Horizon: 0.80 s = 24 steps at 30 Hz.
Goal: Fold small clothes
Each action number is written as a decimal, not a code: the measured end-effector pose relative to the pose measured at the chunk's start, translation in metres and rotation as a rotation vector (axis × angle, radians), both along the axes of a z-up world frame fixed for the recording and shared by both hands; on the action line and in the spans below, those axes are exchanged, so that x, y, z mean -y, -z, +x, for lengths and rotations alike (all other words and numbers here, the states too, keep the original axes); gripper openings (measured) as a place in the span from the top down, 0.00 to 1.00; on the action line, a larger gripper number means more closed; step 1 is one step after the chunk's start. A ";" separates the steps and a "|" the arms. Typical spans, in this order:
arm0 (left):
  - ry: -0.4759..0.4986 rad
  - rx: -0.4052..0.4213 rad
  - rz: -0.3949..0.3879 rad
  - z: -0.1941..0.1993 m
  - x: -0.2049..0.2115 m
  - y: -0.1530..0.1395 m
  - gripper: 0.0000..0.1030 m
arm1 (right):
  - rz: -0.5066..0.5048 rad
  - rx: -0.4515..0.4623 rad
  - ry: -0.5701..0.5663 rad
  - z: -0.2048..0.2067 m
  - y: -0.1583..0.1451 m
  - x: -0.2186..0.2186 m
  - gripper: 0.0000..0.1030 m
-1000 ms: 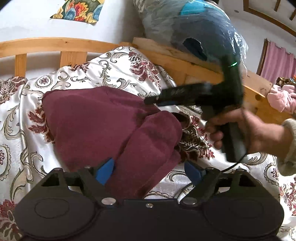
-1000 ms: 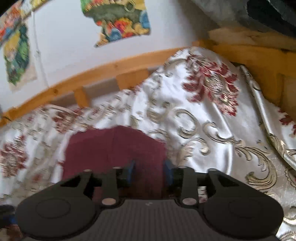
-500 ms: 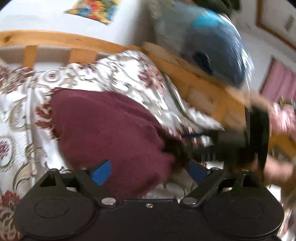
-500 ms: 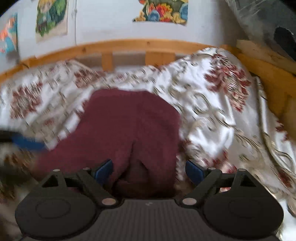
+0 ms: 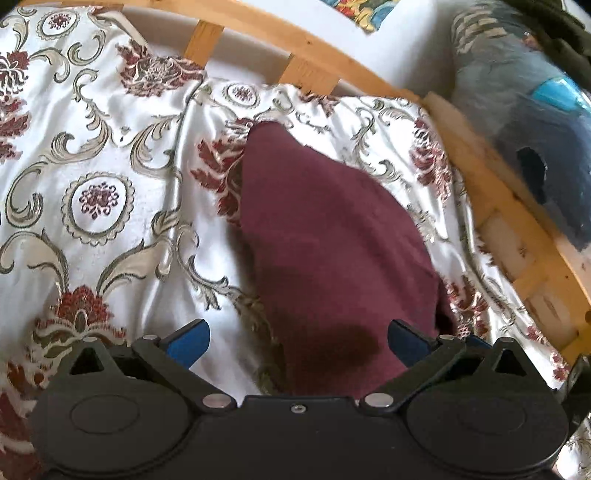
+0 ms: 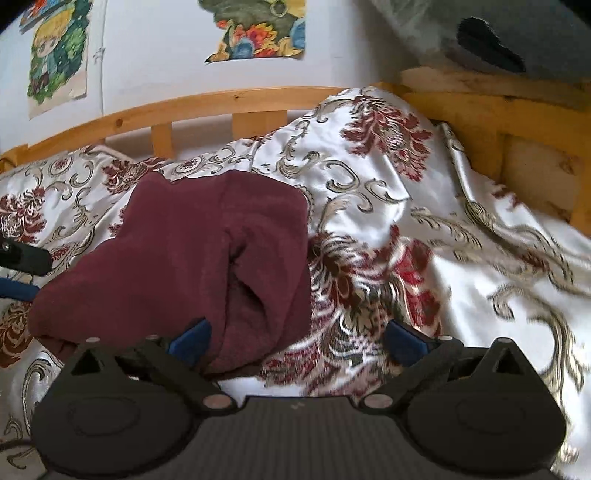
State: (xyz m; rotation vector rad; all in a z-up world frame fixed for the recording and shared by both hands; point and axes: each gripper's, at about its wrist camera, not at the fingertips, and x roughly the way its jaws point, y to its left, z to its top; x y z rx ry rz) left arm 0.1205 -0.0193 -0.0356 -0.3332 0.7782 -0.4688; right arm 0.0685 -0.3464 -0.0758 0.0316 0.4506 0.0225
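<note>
Your left gripper [image 5: 297,341]: fingers spread wide, nothing pinched; the near end of the maroon garment [image 5: 332,251] lies between its blue pads [image 5: 188,341]. Garment: folded, resting on the floral satin bedspread [image 5: 110,155], near the wooden bed rail [image 6: 207,105]. Your right gripper [image 6: 299,338]: fingers spread, nothing pinched; the garment's [image 6: 207,251] near corner sits just beside its left pad [image 6: 192,338]. Wall pictures [image 6: 258,29] hang above the rail.
</note>
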 end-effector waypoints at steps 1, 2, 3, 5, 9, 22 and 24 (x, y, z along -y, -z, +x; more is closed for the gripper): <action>-0.001 -0.003 0.015 0.000 0.002 0.001 0.01 | 0.007 0.002 0.000 -0.002 0.001 0.002 0.00; -0.001 -0.005 0.033 0.000 0.003 0.002 0.01 | 0.014 0.003 0.003 -0.004 0.001 0.004 0.00; 0.000 -0.006 0.052 0.000 0.005 0.003 0.01 | 0.019 0.000 0.010 -0.005 0.001 0.005 0.00; -0.007 -0.002 0.077 0.000 0.007 0.004 0.01 | 0.018 -0.026 0.018 -0.005 0.003 0.008 0.00; -0.010 -0.016 0.070 0.000 0.005 0.004 0.01 | -0.005 -0.044 0.018 -0.007 0.005 0.006 0.00; 0.015 0.097 -0.107 -0.008 -0.011 -0.009 0.01 | 0.019 0.064 -0.072 -0.026 -0.042 0.011 0.00; 0.041 0.100 -0.111 -0.005 -0.006 -0.009 0.01 | 0.033 0.060 -0.084 -0.009 -0.056 0.017 0.00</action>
